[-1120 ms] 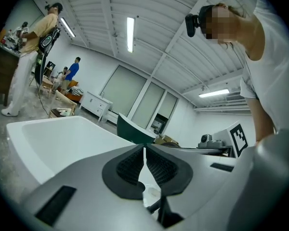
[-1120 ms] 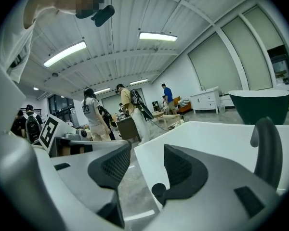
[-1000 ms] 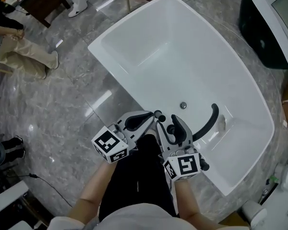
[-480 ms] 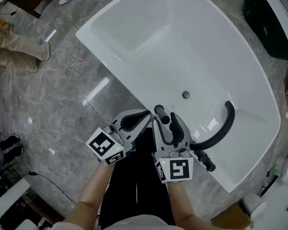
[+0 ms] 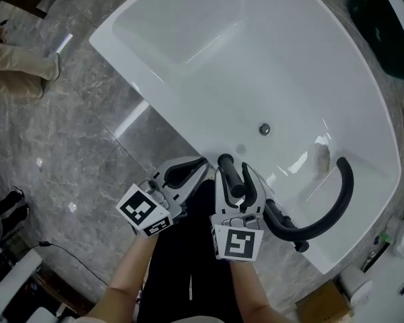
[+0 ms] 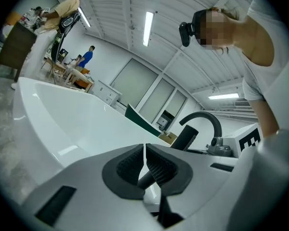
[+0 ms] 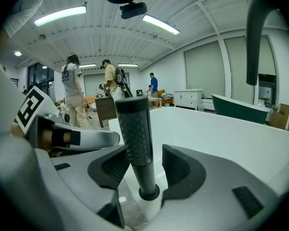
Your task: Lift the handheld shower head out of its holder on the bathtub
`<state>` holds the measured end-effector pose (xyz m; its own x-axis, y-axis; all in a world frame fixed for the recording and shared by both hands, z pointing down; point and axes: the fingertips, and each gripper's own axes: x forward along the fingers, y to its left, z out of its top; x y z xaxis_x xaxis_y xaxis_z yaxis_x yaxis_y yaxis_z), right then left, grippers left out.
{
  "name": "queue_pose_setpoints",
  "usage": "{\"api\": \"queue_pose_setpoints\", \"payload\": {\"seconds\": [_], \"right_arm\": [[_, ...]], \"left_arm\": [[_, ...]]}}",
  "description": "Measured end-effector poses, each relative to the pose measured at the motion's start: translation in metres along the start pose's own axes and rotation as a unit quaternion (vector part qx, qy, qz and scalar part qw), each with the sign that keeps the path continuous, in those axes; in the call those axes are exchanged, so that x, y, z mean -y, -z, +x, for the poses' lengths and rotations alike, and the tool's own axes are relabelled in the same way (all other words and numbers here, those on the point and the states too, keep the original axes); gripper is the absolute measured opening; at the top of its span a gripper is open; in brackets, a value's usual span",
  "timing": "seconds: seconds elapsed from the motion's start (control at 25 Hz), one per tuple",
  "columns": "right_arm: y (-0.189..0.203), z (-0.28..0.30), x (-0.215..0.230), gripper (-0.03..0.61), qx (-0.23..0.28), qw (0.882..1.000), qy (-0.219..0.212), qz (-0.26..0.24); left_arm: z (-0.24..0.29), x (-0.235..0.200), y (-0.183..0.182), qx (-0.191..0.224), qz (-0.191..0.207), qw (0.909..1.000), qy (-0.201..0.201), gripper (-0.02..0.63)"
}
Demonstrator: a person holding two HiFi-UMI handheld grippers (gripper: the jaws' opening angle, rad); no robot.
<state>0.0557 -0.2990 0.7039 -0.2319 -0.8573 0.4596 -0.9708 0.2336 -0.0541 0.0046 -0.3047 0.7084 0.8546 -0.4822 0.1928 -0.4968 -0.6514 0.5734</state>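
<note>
So, the shower head [image 7: 136, 138] is seen standing upright at the bathtub's [image 5: 269, 59] near rim, at about 6 o'clock of the tub in the head view. Its black textured handle rises straight up and its foot is seated in the round holder [image 7: 149, 195] on the white rim, so it hasn't been lifted out.

The right hand-held gripper [image 5: 232, 173] is placed around that handle with its jaws partly open. In the right gripper view one pad is seen right against the handle, while a clear gap is left on the other side, so no real clamp is shown.

The left hand-held gripper [image 5: 200, 163] is held just beside it, at roughly 9 o'clock of the handle. Its jaws are closed down to a thin slit and nothing is held between them; only the dark handle is glimpsed behind them in the left gripper view.

A curved black faucet [image 5: 337, 207] is seen at about 4 o'clock from the handle, arching over the tub. The drain [image 5: 264, 129] is found at about 1 o'clock, down in the basin. Grey marble floor [image 5: 67, 147] is spread out at 9 o'clock of the tub.
</note>
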Motion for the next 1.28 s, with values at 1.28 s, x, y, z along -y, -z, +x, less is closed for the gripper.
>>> {"api": "queue_pose_setpoints", "payload": {"seconds": [1.28], "right_arm": [[0.019,0.02,0.001,0.137,-0.025,0.998,0.014,-0.047]], "left_arm": [[0.019,-0.01,0.024,-0.04,-0.005,0.9989,0.026,0.02]]}}
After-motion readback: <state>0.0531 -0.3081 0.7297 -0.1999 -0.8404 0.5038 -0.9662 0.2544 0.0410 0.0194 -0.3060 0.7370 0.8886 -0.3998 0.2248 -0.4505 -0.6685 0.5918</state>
